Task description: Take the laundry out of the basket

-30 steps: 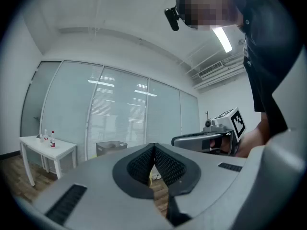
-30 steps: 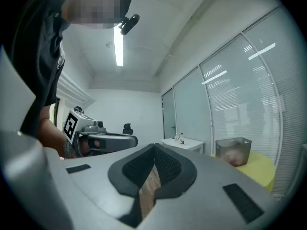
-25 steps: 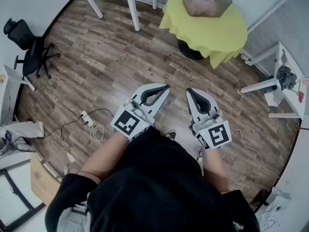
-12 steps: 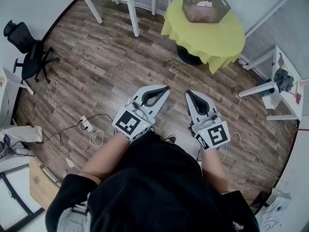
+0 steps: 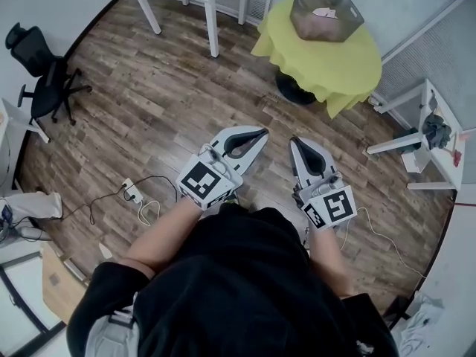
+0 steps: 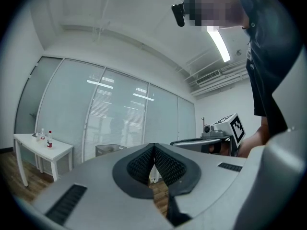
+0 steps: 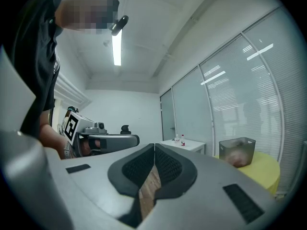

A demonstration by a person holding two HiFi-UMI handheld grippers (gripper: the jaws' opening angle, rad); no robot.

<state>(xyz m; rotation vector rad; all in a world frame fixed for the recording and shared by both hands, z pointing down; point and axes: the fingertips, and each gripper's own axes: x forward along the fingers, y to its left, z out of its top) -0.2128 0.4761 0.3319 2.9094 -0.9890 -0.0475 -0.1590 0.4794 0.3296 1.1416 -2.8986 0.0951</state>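
Less wooden floor (image 5: 149, 103) ahead of the left claw (image 5: 260, 132) and right claw (image 5: 294, 141) than a second ago: walking toward the work, not yet doing it. Drawn a little nearer, ahead and slightly to the right of the right claw: round desk (image 5: 327, 65) under its yellow cloth (image 5: 297, 50), well apart from either claw. On that desk, toward its far side: grey basket (image 5: 326, 22), with laundry (image 5: 324, 11) showing inside, apparently untouched. Held level and side by side, left claw just beside the right; pads pressed together on each, nothing between them. Approach only, so far. Next, probably: close the remaining gap, then spread a claw wide before reaching over the basket rim.
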